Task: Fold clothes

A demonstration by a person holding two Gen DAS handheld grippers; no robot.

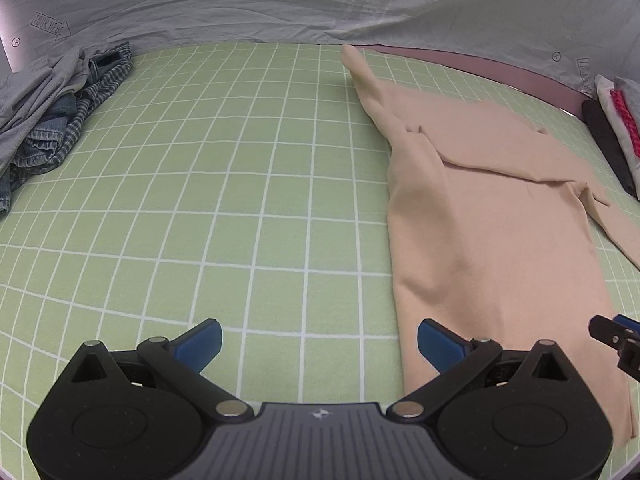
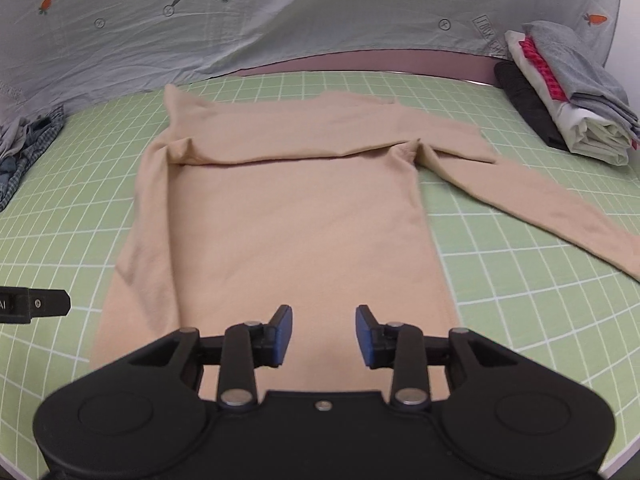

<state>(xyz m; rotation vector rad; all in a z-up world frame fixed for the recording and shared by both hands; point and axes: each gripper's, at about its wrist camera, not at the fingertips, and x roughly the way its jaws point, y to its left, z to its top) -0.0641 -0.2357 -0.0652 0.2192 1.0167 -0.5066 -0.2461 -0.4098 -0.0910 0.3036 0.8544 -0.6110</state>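
Observation:
A beige long-sleeved top (image 2: 296,220) lies flat on the green grid mat (image 2: 520,280). Its left sleeve is folded across the chest and its right sleeve (image 2: 560,216) stretches out to the right. In the left wrist view the top (image 1: 492,220) lies to the right. My left gripper (image 1: 320,344) is wide open and empty, above the mat at the top's left hem edge; its tip also shows in the right wrist view (image 2: 44,304). My right gripper (image 2: 324,336) is open and empty, just above the top's hem; part of it shows in the left wrist view (image 1: 616,336).
A heap of unfolded clothes, denim and checked (image 1: 52,132), lies at the mat's far left. A stack of folded clothes (image 2: 568,92) sits at the far right. A grey printed sheet (image 2: 280,12) hangs behind the mat.

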